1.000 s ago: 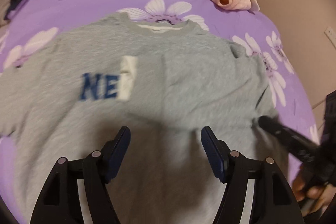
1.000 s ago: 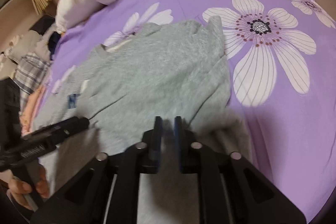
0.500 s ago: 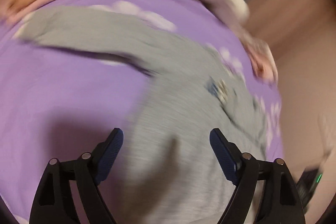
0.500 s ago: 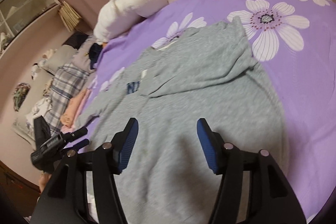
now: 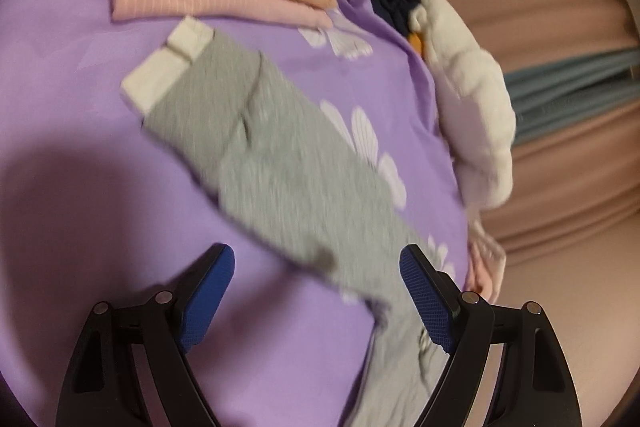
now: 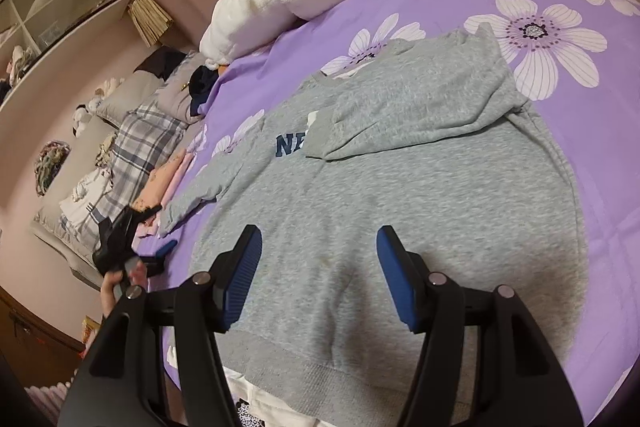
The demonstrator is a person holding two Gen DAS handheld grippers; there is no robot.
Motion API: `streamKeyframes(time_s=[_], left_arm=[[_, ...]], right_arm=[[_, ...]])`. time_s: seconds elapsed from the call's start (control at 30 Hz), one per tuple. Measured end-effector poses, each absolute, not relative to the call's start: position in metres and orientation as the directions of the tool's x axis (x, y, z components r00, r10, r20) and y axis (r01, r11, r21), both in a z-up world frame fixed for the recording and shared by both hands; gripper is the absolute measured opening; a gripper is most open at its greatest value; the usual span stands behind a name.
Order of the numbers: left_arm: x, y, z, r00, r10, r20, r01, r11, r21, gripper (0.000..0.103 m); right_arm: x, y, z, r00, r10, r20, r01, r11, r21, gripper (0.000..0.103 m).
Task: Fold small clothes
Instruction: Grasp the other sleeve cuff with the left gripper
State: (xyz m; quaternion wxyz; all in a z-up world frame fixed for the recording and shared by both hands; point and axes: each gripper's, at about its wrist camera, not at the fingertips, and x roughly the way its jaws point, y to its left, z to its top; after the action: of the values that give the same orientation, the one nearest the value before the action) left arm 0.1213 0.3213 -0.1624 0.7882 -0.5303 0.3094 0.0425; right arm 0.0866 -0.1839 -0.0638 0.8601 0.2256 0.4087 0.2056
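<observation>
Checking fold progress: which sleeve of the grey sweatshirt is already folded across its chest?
The sleeve beside the big white flower; the other sleeve lies stretched out flat.

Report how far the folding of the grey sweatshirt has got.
Done: one sleeve of the grey sweatshirt lies folded across the chest, half covering the blue lettering. In hand: nothing; the right gripper hovers open over the hem, the left gripper open above the other sleeve. Left: that white-cuffed sleeve lies stretched out on the purple bedspread, and the body is unfolded.
</observation>
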Motion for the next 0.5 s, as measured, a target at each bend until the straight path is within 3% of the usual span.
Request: streamKeyframes(time_s=[0.27, 0.37, 0.43, 0.5], left_arm=[[0.141, 0.358, -0.160, 0.805, -0.133, -0.578, -0.479, 0.428, -0.766, 0.084], [0.140, 0.361, -0.157, 0.779, -0.073, -0.622, -0.531, 0.450, -0.718, 0.067], [0.142, 0.360, -0.154, 0.757, -0.041, -0.652, -0.555, 0.486, -0.675, 0.038], [0.144, 0.358, -0.152, 0.733, -0.029, -0.680, -0.569, 0.522, -0.635, 0.017]], right_arm=[[0.092, -0.175, -0.062, 0.579, 0.524, -0.625, -0.164, 0.826, 0.540, 0.061], [0.094, -0.173, -0.065, 0.572, 0.519, -0.636, -0.159, 0.830, 0.534, 0.061], [0.095, -0.172, -0.066, 0.571, 0.513, -0.642, -0.157, 0.835, 0.527, 0.061], [0.095, -0.172, -0.068, 0.568, 0.508, -0.648, -0.154, 0.839, 0.522, 0.061]])
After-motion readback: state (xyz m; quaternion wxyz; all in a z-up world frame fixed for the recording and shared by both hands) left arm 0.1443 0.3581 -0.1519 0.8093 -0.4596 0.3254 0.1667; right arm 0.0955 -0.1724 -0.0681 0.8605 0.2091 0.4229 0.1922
